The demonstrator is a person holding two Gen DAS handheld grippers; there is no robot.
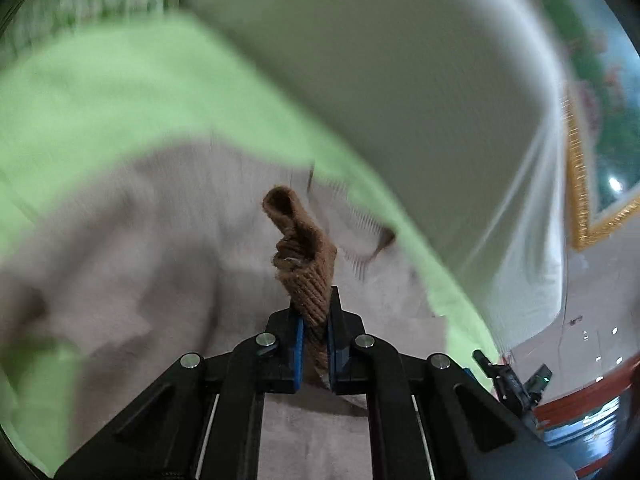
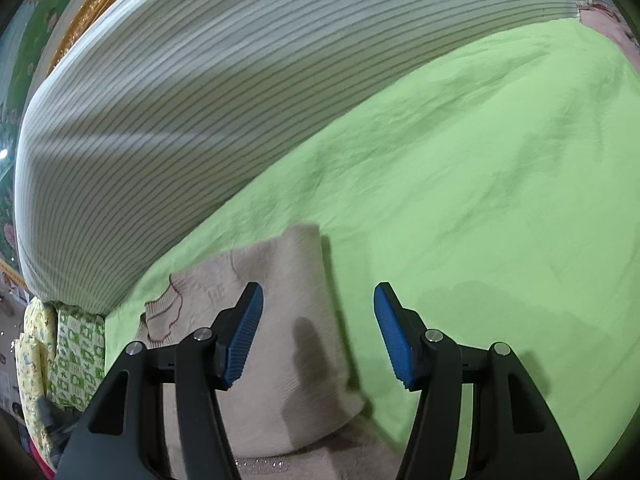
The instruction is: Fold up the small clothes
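Sweater point(image 2: 276, 320), a small beige knit one, is lying on the lime-green bed sheet point(image 2: 460, 184) right next to a big striped pillow point(image 2: 240, 80), and it looks partly folded already, with the near side doubled over into a soft rounded edge. My left hand-held gripper point(image 1: 316, 332) is clamped tight on a brown ribbed cuff point(image 1: 304, 256), which sticks up out of the jaws like a little tube, so I'd say I'm mid-fold on a sleeve. My right hand-held gripper point(image 2: 318, 332) hangs just over the sweater's right edge, jaws about half open with nothing between them. Next move probably means carrying that cuff across the body and laying it flat without dragging the rest out of shape. The left view is pretty blurry, so I can't tell how the sleeve runs.
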